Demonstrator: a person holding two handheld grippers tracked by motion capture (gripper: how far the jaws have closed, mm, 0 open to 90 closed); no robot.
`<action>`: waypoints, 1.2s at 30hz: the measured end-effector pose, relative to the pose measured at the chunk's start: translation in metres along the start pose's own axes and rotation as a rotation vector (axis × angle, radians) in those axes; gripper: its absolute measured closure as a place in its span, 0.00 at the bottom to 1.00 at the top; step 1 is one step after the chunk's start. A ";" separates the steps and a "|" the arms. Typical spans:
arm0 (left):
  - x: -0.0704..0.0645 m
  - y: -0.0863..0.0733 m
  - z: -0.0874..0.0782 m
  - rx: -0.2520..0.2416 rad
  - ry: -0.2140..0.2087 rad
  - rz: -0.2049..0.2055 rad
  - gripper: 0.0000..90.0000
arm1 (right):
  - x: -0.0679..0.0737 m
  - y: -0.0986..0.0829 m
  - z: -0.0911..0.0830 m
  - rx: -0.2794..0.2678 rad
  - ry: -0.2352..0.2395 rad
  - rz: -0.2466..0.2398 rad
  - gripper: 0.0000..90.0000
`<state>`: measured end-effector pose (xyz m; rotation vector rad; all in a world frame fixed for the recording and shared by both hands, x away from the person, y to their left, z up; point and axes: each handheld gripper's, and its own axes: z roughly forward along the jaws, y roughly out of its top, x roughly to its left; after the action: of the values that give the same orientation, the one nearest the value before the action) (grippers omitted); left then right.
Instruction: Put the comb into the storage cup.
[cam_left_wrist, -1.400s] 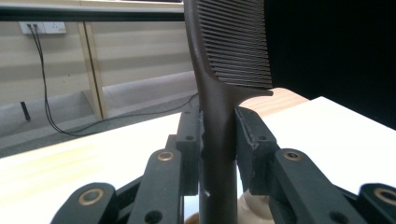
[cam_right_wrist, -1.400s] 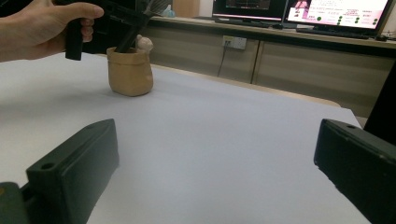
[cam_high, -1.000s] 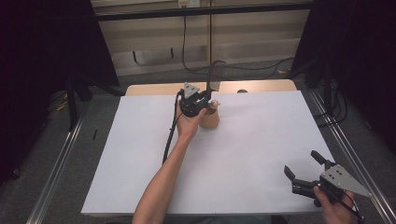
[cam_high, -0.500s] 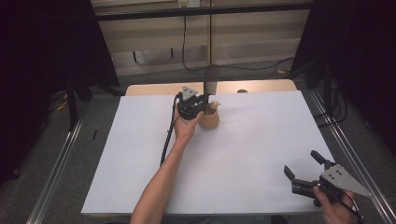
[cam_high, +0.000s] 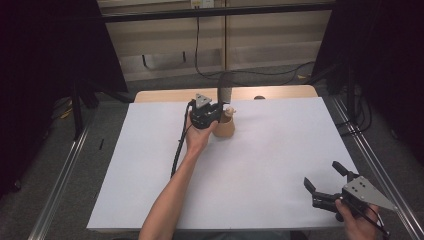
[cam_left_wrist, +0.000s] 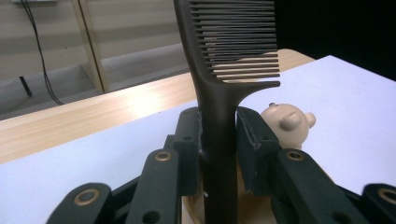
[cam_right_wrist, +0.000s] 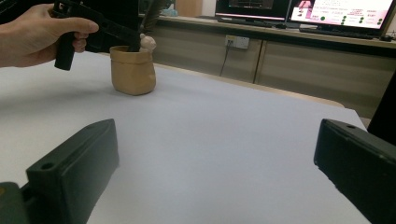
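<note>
White sheeting (cam_high: 260, 165) is spread over the pale wooden table (cam_high: 280, 93), and at its far middle a small tan, bag-shaped holder (cam_high: 224, 127) is stood, well apart from the near edge. A dark plastic comb (cam_high: 224, 91) is held upright over that holder by the left gripper (cam_high: 216, 114), whose jaws are closed tight on the comb's handle. The work is judged to be midway: the comb is gripped, its lower end is at or inside the holder's mouth, and it has yet to be either lifted clear or released; which of the two is intended cannot be told.

The right gripper (cam_high: 325, 181) is rested at the near right corner, its jaws spread wide with nothing between them.

From the left gripper view, the comb's teeth (cam_left_wrist: 238, 39) and the clamped handle are made plain, along with a small beige bear-shaped figure (cam_left_wrist: 286, 122) just behind. From the right gripper view, the holder's crumpled wall (cam_right_wrist: 132, 70) is seen side-on, with monitors (cam_right_wrist: 303, 10) beyond the table.
</note>
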<state>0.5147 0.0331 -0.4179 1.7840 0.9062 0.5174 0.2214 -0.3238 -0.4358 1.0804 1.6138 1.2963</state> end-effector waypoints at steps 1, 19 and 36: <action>0.000 0.000 0.000 0.000 -0.003 -0.001 0.79 | 0.000 0.000 0.000 0.000 -0.001 0.002 0.00; 0.001 -0.002 -0.005 -0.027 -0.011 -0.032 0.62 | 0.000 0.000 0.000 -0.001 -0.003 0.000 0.00; 0.006 0.001 -0.011 -0.035 -0.018 -0.090 0.20 | 0.000 0.000 0.001 0.001 -0.001 0.001 0.00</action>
<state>0.5114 0.0441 -0.4132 1.7057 0.9551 0.4554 0.2222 -0.3232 -0.4362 1.0830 1.6138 1.2956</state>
